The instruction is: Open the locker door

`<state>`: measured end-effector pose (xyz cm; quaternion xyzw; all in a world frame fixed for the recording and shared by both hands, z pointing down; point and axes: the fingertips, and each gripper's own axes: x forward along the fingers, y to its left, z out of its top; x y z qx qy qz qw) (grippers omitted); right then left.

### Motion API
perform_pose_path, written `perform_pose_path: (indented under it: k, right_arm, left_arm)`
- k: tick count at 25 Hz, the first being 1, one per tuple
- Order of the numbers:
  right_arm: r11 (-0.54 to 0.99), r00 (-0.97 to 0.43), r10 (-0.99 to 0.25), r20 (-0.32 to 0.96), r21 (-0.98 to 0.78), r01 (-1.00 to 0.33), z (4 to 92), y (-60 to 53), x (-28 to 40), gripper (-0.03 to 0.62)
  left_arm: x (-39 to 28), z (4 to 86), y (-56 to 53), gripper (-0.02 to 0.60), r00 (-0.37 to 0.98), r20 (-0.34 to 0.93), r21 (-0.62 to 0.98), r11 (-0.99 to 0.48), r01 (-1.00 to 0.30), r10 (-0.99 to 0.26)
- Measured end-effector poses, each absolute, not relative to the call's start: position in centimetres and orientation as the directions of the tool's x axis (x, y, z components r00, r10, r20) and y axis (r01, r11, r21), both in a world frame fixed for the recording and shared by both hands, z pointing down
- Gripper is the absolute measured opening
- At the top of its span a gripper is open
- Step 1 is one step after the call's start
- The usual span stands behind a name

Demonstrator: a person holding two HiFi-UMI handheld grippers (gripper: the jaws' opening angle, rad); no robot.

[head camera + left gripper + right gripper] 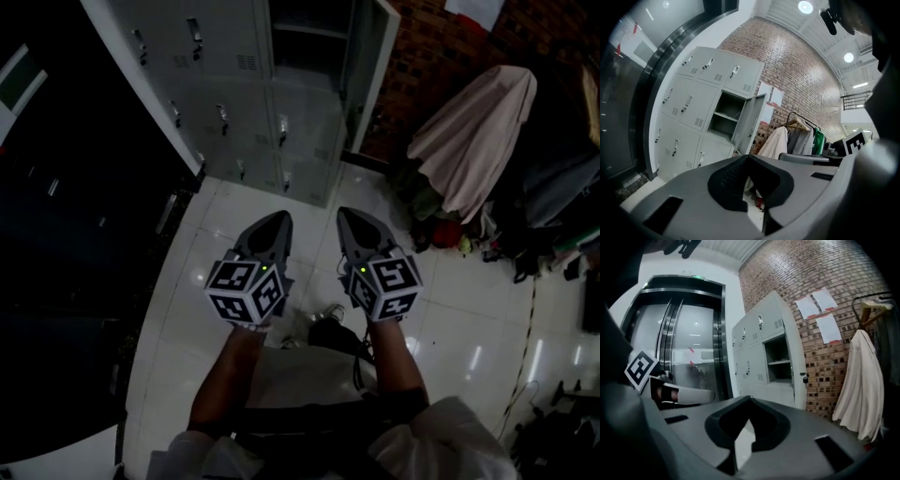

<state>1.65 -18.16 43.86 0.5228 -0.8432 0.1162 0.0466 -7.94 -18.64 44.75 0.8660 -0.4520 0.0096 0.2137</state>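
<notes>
A grey bank of lockers (246, 92) stands ahead on the white tiled floor. One upper compartment (302, 37) at its right end is open, and its door (367, 67) swings out to the right. In the left gripper view the open compartment (727, 115) and its door (751, 123) sit at centre. The right gripper view shows the door (798, 376) with a small padlock (804, 378). My left gripper (280, 218) and right gripper (345, 215) hover side by side, well short of the lockers. Both are shut with nothing in them.
A pale coat (474, 129) hangs on a rack at the right, in front of a brick wall (427, 52). Bags and clutter (548, 234) cover the floor at the right. Dark glass lift doors (75, 234) run along the left. Cables (525, 375) trail at lower right.
</notes>
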Motion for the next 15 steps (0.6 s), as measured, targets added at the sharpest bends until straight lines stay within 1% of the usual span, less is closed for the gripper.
perform_pose_path:
  k: [7, 15]
  right_arm:
    - [0.381, -0.399, -0.883, 0.247, -0.121, -0.917, 44.6, -12.6, 1.0, 0.003]
    - [0.41, -0.433, -0.873, 0.225, -0.144, -0.901, 43.3, -11.5, 0.3, 0.003]
  left_arm:
    - [-8.2, 45.3, -14.8, -0.002, 0.65, 0.185, 0.394, -0.55, -0.736, -0.737]
    - [-8.3, 44.3, -13.1, -0.002, 0.639, 0.166, 0.393, -0.544, -0.741, -0.751]
